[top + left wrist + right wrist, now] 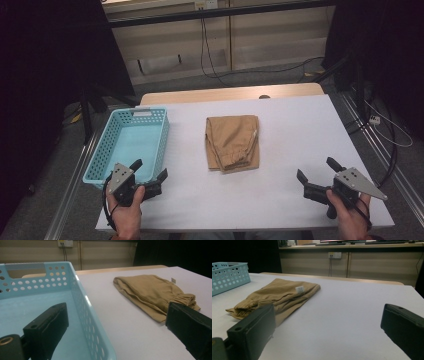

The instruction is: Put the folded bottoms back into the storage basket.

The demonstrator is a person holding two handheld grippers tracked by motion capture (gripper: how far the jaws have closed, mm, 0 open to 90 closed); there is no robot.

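White tag on trousers (right gripper view)

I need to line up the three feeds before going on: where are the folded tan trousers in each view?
High view: the folded tan trousers lie mid-table, right of the blue basket.
Left gripper view: the trousers lie at upper right, past the basket's near wall.
Right gripper view: the trousers lie at left centre, white label up, with the basket at far left.
Shared landmark: the basket.
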